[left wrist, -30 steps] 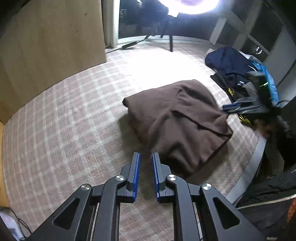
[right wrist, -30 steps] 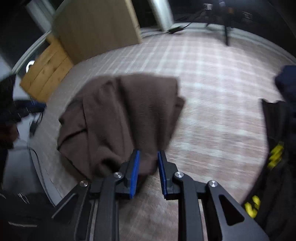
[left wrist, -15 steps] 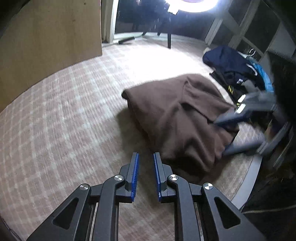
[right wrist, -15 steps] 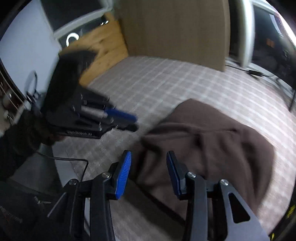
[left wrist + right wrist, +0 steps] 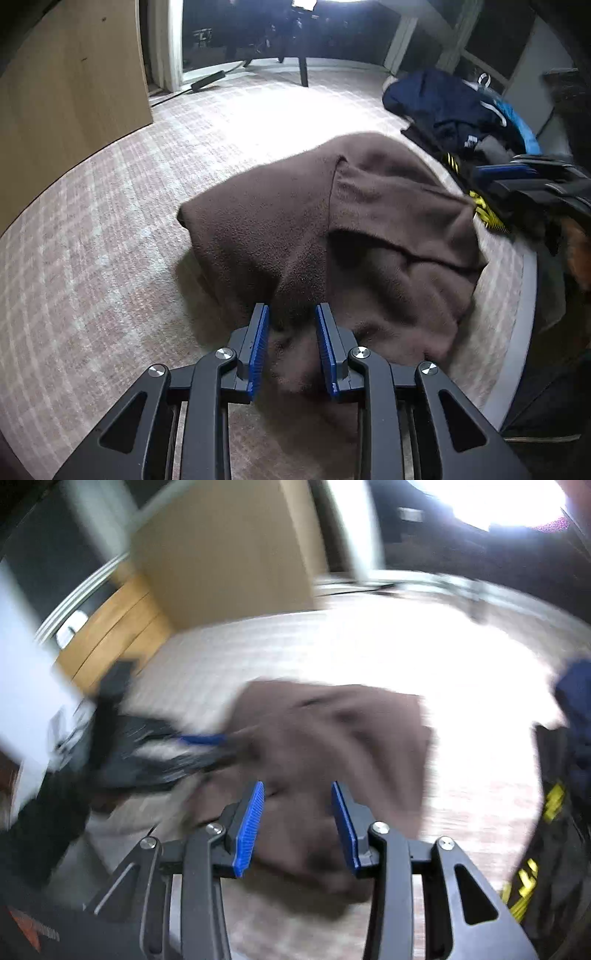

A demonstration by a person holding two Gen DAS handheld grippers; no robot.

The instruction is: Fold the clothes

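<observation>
A brown fleece garment (image 5: 369,240) lies in a loosely folded heap on the checked cover (image 5: 110,258). My left gripper (image 5: 291,308) is low over the heap's near edge. Its jaws are opening, with brown fabric showing between the blue pads (image 5: 258,343), which do not press on it. In the left wrist view my right gripper (image 5: 484,177) hovers at the heap's far right side. The right wrist view is blurred: the right gripper (image 5: 297,786) stands open above the garment (image 5: 332,731) and holds nothing. The left gripper (image 5: 218,746) shows there at the garment's left edge.
A pile of dark blue and black clothes (image 5: 450,110) lies beyond the garment on the right, and a black piece with yellow print (image 5: 546,830) lies beside it. The cover's grey edge (image 5: 528,314) runs down the right. A wooden panel (image 5: 66,92) and a stand's leg (image 5: 303,70) are at the back.
My left gripper came forward and down to the garment's near edge, its jaws widening. My right gripper let go of the brown fabric, opened, and swung up and aside.
</observation>
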